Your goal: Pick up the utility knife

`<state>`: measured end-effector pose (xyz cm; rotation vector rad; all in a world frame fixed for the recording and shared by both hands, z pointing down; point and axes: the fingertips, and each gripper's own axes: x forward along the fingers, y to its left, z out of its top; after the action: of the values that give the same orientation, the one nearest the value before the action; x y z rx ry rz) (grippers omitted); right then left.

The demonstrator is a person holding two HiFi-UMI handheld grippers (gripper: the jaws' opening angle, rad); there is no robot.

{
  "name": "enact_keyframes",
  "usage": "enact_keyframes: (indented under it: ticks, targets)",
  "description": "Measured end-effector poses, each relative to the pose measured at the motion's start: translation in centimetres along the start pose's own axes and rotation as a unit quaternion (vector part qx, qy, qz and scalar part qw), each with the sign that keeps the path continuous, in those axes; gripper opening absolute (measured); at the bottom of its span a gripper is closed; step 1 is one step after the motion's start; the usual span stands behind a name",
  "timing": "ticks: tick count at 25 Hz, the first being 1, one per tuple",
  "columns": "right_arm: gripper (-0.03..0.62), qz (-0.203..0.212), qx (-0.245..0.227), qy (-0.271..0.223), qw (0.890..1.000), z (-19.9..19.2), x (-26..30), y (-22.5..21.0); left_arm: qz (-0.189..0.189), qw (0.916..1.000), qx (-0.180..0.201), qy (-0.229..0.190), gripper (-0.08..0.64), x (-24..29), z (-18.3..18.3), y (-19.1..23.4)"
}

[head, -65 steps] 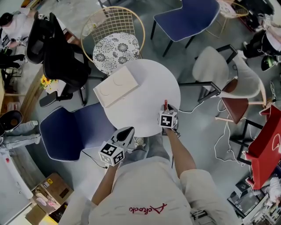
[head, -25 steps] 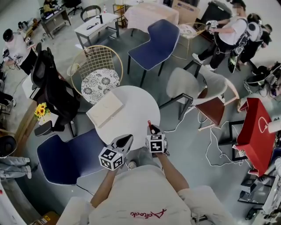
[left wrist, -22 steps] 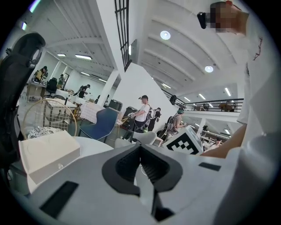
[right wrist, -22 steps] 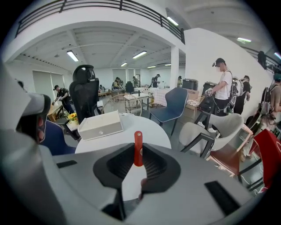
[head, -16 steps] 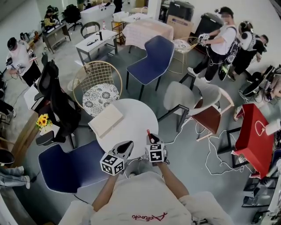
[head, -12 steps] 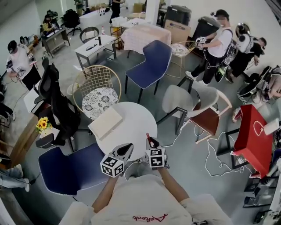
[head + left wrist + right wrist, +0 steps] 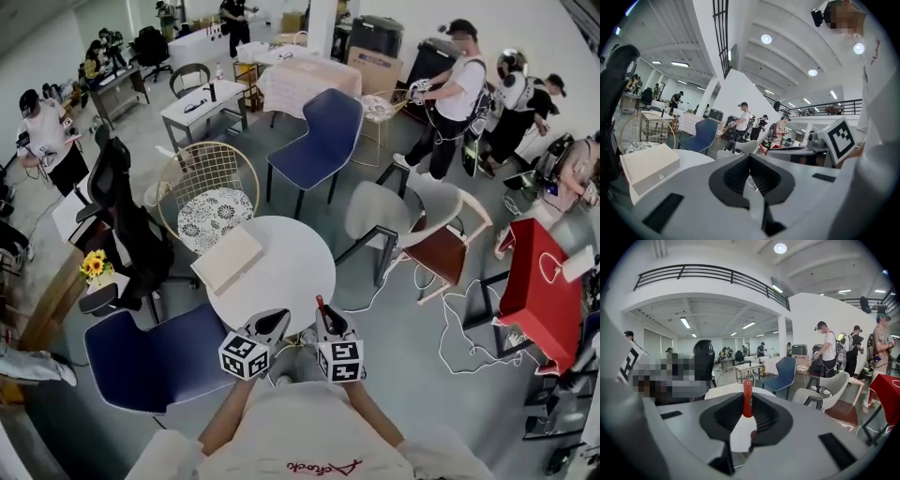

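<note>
Right tongs (image 7: 748,405) clamp the red utility knife (image 7: 747,389) upright — held in the air just beyond the round white desk's (image 7: 291,267) near edge. Left tongs (image 7: 750,158) — pressed together, empty — hover just left.

Two hand-held grippers (image 7: 274,321) (image 7: 327,322) — one utility knife (image 7: 320,304), one table (image 7: 292,270), one box (image 7: 228,260)

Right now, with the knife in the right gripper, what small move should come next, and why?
Probably hold steady with the jaws closed. The right gripper is clamped on the red utility knife, which seems clear of the round white table, so the pickup looks done.
</note>
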<state>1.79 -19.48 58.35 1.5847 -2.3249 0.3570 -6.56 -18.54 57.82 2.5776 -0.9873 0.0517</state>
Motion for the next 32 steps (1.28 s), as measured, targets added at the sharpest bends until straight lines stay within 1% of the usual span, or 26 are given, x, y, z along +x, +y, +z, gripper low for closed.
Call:
enact_keyframes:
  ticks: [8, 16, 22, 25, 32]
  targets:
    - [0.066, 0.002, 0.004, -0.001, 1.000, -1.2, -2.1, 1.0, -0.001, 1.0000, -0.003, 0.003, 0.012, -1.3, -1.1, -1.6]
    - [0.066, 0.022, 0.001, -0.012, 1.000, -0.8, -3.2, 1.5, 0.014, 0.9999, -0.002, 0.003, 0.012, -2.3, -1.2, -2.5]
    - [0.066, 0.047, 0.003, -0.023, 0.999, -0.9, -4.7, 1.8, 0.029, 0.9996, 0.003, -0.001, 0.012, -2.9, -1.6, -3.8]
    - [0.066, 0.057, 0.001, -0.019, 0.998, -1.8, -5.9, 1.8, 0.036, 0.9994, 0.001, -0.004, 0.012, -3.0, -2.2, -5.0]
    - [0.066, 0.080, -0.006, -0.015, 0.997, -3.0, -9.7, 1.4, 0.048, 0.9988, -0.006, -0.005, 0.012, -3.7, -3.6, -9.2]
